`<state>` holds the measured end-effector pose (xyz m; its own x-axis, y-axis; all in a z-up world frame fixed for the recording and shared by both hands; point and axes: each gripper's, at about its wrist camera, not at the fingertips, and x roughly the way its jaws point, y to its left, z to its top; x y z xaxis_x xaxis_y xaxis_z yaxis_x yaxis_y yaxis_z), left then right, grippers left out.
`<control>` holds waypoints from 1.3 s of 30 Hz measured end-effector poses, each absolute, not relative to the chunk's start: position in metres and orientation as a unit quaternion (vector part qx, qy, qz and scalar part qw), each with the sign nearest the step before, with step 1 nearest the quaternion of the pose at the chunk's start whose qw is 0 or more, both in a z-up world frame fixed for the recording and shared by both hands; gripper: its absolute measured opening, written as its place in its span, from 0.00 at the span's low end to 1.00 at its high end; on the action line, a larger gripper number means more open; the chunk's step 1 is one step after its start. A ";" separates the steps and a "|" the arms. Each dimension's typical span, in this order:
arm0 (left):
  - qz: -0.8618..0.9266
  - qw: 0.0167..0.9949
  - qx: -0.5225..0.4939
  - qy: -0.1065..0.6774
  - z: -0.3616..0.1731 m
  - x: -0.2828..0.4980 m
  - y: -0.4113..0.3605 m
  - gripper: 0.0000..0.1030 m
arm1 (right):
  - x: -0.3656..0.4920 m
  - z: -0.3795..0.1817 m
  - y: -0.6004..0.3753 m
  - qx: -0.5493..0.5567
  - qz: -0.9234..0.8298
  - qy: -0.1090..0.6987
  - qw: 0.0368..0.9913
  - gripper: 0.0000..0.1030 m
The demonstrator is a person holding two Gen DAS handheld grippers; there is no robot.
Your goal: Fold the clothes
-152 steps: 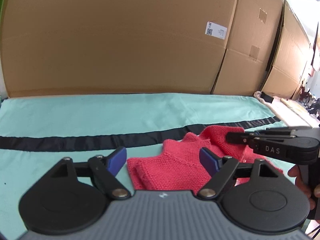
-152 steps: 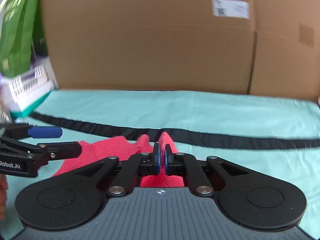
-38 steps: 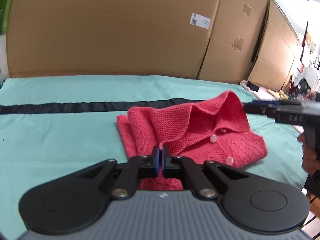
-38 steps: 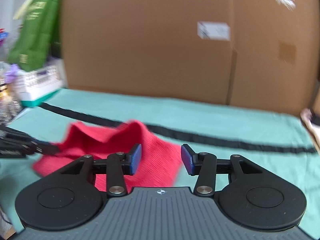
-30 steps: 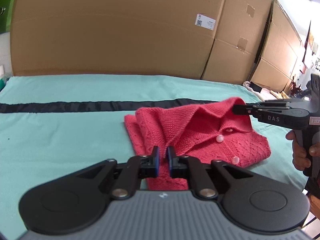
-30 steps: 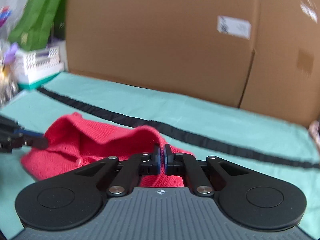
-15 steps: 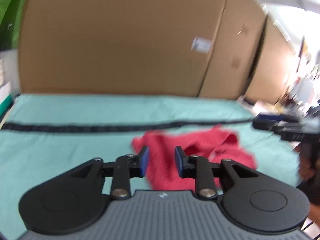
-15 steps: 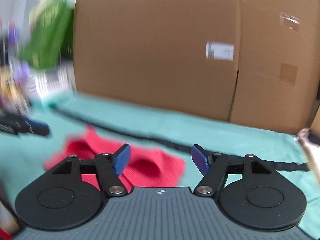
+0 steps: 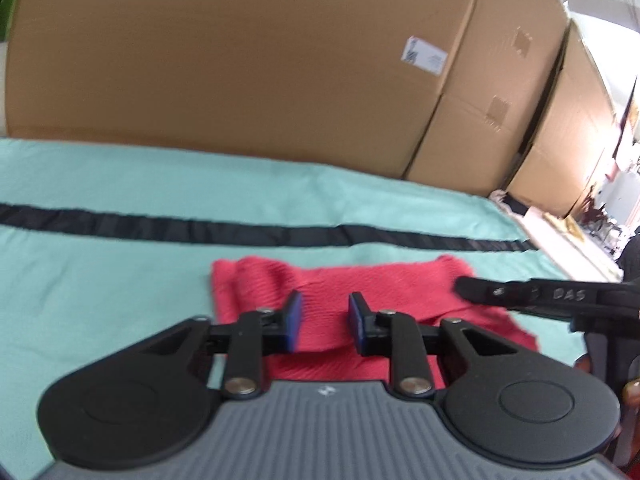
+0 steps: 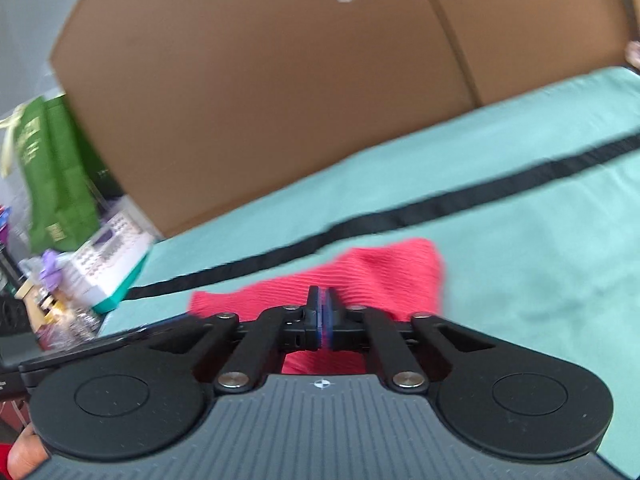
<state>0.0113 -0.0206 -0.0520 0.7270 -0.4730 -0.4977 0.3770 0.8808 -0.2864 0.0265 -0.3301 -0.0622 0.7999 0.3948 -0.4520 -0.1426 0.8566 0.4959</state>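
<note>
Left gripper (image 9: pixel 324 322) is parted over the red sweater (image 9: pixel 320 280), gripping nothing; right gripper (image 10: pixel 322 318) is clenched, contents indiscernible.

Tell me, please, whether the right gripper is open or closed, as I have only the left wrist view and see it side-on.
Observer: In the right wrist view, the right gripper has its jaws closed, with the blue pads together.
Operator: Is it holding the red sweater?
Observer: The red sweater lies flat just beyond the pads. I cannot tell whether any cloth is pinched between them.
Operator: Is there anything off the table's left end, outside my frame?
Observer: A white basket sits there, with a green bag standing behind it.
</note>
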 end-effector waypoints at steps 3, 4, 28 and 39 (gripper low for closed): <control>-0.230 0.927 -0.069 0.290 -0.051 0.019 -0.023 0.21 | 0.027 -0.068 -0.342 0.264 0.141 0.292 0.909 0.00; -0.229 0.928 -0.055 0.288 -0.050 0.021 -0.027 0.21 | 0.027 -0.068 -0.345 0.275 0.141 0.295 0.904 0.00; -0.249 0.932 0.023 0.264 -0.029 0.003 -0.042 0.57 | 0.013 -0.061 -0.326 0.236 0.122 0.285 0.921 0.17; -0.239 0.936 -0.025 0.258 -0.019 -0.009 0.000 0.56 | 0.002 -0.043 -0.299 0.129 0.111 0.240 0.956 0.24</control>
